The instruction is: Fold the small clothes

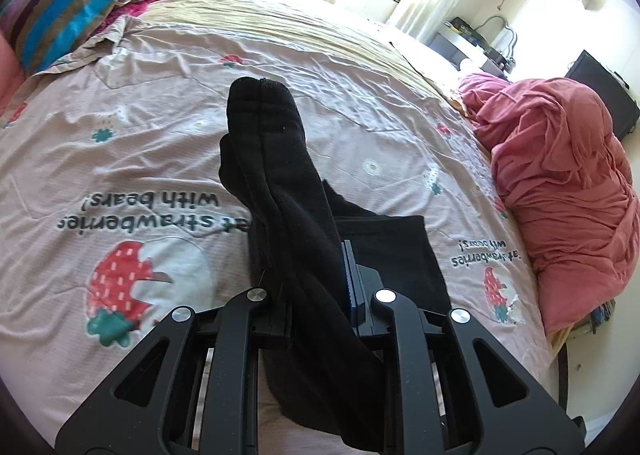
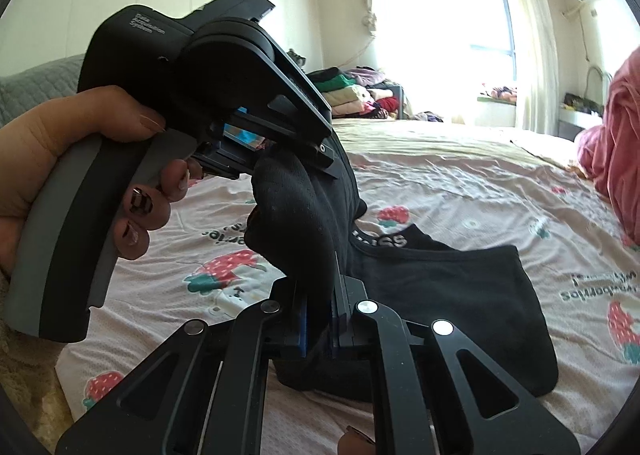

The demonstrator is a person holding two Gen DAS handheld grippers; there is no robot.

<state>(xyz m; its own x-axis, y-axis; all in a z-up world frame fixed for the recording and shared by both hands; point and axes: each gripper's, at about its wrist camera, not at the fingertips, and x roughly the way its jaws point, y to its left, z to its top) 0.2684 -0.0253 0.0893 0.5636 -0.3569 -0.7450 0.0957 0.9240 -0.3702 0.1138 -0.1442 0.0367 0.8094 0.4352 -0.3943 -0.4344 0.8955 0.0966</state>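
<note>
Both claws are clamped on the same thing, a pair of black socks [image 1: 272,159] held up off the bed, so that's what your next move hangs on.

Starting on the left: your left gripper [image 1: 316,295] has its jaws squeezed together on the socks, which run straight out between the fingers and away from the camera, toe end up and far, the rest trailing back under the linkage. In the right wrist view you can see the same gripper [image 2: 280,151] from outside, held in your left hand [image 2: 80,175], nose tilted down with the sock bunching out of its tip.

Moving right: your right gripper [image 2: 320,319] is shut on the other end of the socks, so the long axis runs from the right claw up and leftward to the left claw (short span, the two claws sit near each other and the cloth sags a bit between them).

Further right and below, flat on the strawberry bedsheet [image 1: 120,143], lies a black pair of underwear [image 2: 460,295], waistband lettering facing up. It's just beside the right claw and under the hanging socks, touching neither claw as far as I can tell. My guess is the socks are mid-fold, ends being brought together, and the right hand is the nearer one to set them down clear of the underwear. A pink duvet [image 1: 560,175] is heaped at the far right edge.
</note>
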